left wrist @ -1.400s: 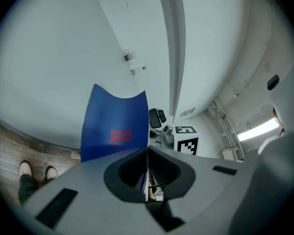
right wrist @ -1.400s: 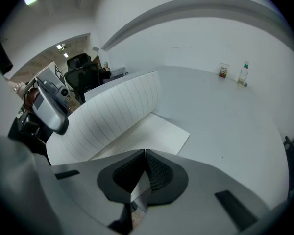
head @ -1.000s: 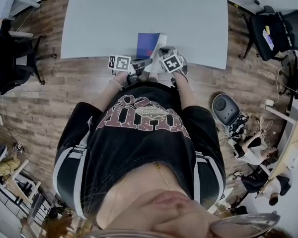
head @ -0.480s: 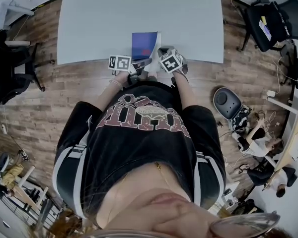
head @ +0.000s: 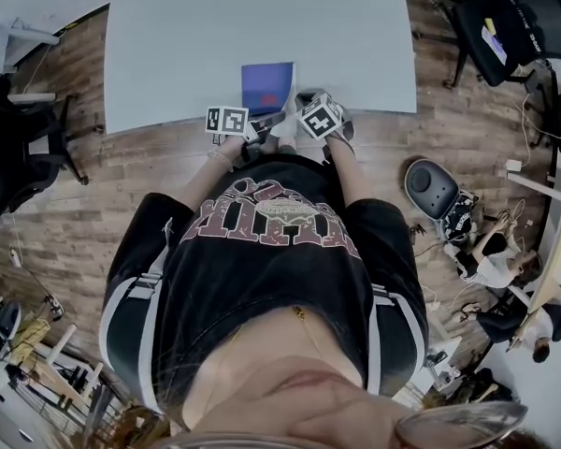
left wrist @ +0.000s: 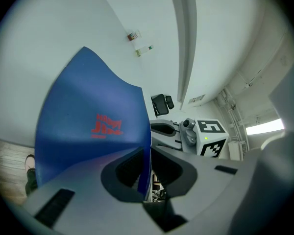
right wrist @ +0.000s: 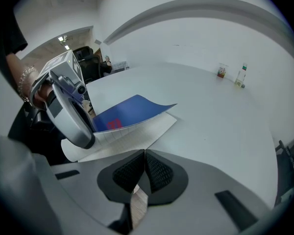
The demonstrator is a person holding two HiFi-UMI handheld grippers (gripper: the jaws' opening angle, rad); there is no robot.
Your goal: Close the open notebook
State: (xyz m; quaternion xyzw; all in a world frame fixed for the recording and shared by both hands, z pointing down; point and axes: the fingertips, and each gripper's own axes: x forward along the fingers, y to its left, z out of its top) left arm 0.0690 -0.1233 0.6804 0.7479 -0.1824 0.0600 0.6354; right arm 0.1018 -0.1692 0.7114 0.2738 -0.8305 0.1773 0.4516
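At the near edge of the grey bench (head: pixel 196 36), straight ahead of the person, lies the notebook (head: pixel 267 84). Its blue cover (left wrist: pixel 88 116) is bowed up off the white pages (right wrist: pixel 137 131). The left gripper (left wrist: pixel 148 155) has the cover's near edge between its fingers, which are opening, with a gap showing beside the cover. Just right of it, the right gripper (right wrist: pixel 145 155) hangs at the bench's edge, fingers closed on nothing.
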